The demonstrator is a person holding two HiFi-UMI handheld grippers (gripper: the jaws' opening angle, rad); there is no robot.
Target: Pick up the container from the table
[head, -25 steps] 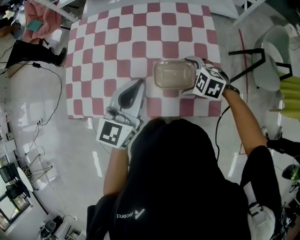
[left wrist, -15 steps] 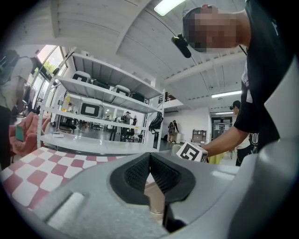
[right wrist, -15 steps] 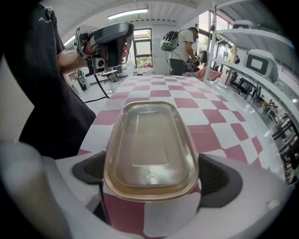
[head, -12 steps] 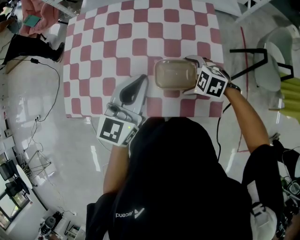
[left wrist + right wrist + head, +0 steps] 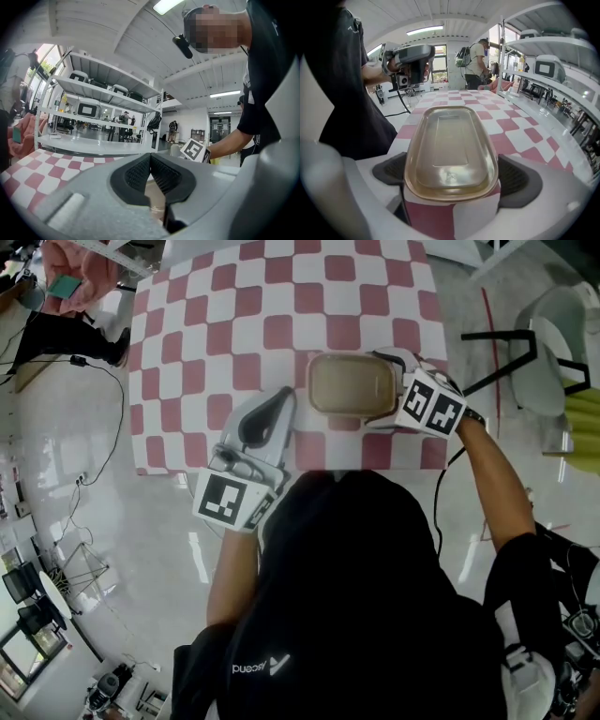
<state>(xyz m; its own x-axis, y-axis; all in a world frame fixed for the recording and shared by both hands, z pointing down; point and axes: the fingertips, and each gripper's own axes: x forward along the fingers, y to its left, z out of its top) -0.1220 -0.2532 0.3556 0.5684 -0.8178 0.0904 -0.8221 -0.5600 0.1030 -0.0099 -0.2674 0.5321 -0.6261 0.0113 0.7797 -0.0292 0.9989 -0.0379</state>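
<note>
Container is pinched by its sides between the right tool jaws, over the checkered worktop; best raised straight, level, with steady grip. Left tool hangs alongside, jaws pressed together.

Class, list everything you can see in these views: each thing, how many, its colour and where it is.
table: one, red-and-white checked top, in front of the person
container: one, translucent tan, lidded, at the table's near edge
chair: one, white seat, black legs, right of the table
shelving rack: one, white, beyond the table
cable: one, black, floor left of the table
left gripper: one, grey, jaws together, empty
right gripper: one, grey, jaws on the container
</note>
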